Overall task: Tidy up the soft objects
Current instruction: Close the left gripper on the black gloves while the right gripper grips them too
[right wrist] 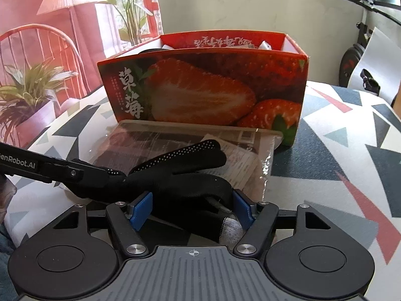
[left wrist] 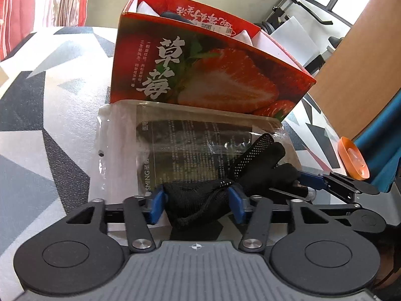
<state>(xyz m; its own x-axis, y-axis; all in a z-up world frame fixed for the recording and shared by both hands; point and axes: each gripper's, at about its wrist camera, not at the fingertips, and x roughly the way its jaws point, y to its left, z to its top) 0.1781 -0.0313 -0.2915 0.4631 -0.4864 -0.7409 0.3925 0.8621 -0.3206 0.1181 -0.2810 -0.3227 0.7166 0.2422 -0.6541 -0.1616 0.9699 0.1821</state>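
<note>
A black glove point(left wrist: 250, 165) with white grip dots lies on a clear plastic package point(left wrist: 190, 140) in front of a red strawberry box point(left wrist: 213, 75). My left gripper point(left wrist: 198, 204) is around the glove's cuff, its blue pads touching the bunched fabric. My right gripper point(right wrist: 193, 207) is around the glove's fingertips point(right wrist: 225, 223), pads at both sides. The glove point(right wrist: 180, 165), the package point(right wrist: 245, 155) and the box point(right wrist: 200, 85) also show in the right wrist view. The box holds white and dark items, mostly hidden.
The table point(left wrist: 50, 115) has a cloth with grey, black and red triangles. An orange dish point(left wrist: 353, 158) sits at its right edge. A red chair point(right wrist: 37, 47) and potted plants point(right wrist: 27, 92) stand beyond the table's left side.
</note>
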